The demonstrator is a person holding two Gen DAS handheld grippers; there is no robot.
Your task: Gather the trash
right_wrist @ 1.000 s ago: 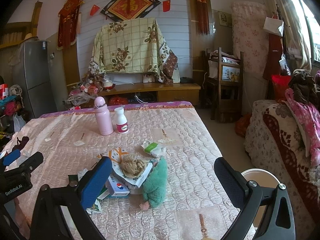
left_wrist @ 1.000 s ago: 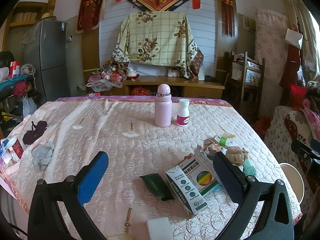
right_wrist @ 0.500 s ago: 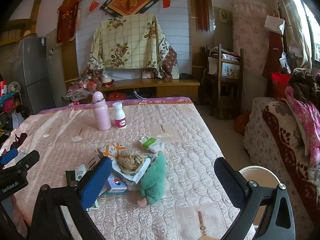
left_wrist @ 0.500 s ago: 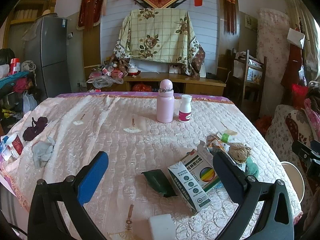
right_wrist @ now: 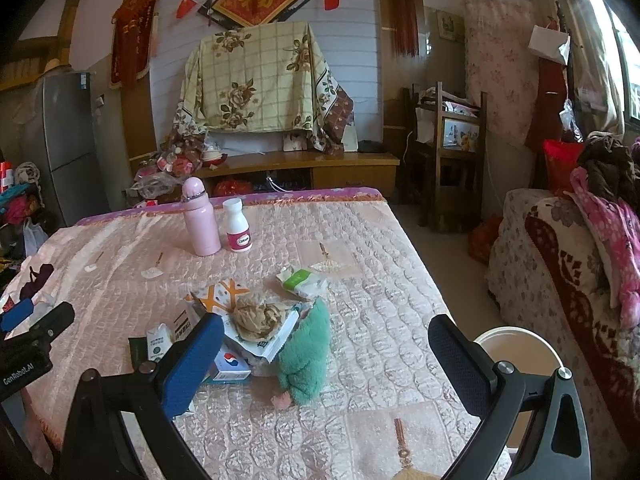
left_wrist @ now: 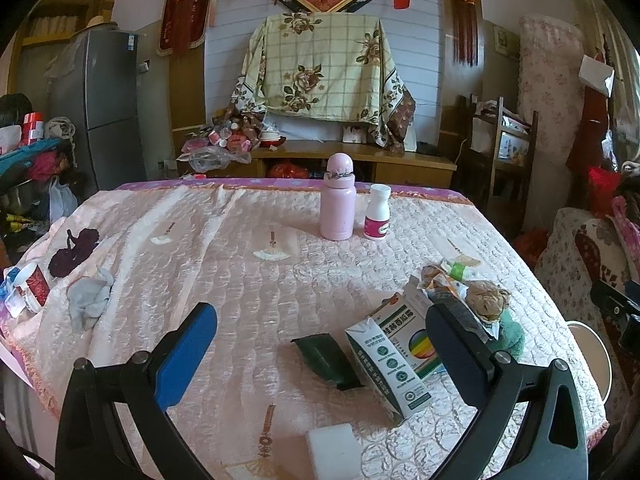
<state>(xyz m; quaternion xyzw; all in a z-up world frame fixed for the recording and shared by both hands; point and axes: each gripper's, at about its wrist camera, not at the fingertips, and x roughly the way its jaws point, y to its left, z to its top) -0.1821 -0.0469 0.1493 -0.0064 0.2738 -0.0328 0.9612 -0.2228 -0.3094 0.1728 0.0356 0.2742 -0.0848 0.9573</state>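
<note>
The white-and-green printed cardboard carton (left_wrist: 394, 354) is lying flat on the pink quilted table (left_wrist: 224, 272), at the near end of a litter heap, and I am taking it as my landmark. Its long axis is running from the far side of the heap down toward me, slanting slightly to the right. Just left of the carton a dark green foil sachet (left_wrist: 326, 360) is lying flat, touching or almost touching it. Behind the carton a crumpled brown paper ball (right_wrist: 258, 316) is sitting on a torn white wrapper, and a teal fuzzy cloth (right_wrist: 308, 354) is hanging off the heap on the carton's right. Well beyond the carton, a pink bottle (left_wrist: 337, 204) and a small white bottle (left_wrist: 377, 213) are standing upright, side by side.

I am holding my left claw (left_wrist: 320, 348) spread wide and empty, with the carton and sachet lying between its fingers' lines of sight, just ahead. My right claw (right_wrist: 320, 354) is also gaping wide and gripping nothing, facing the cloth and paper ball. A white bucket (right_wrist: 516, 346) is standing on the floor past the table edge, on the carton's right. I judge the left claw nearer the carton, and closing across its short width looks easiest.
</note>
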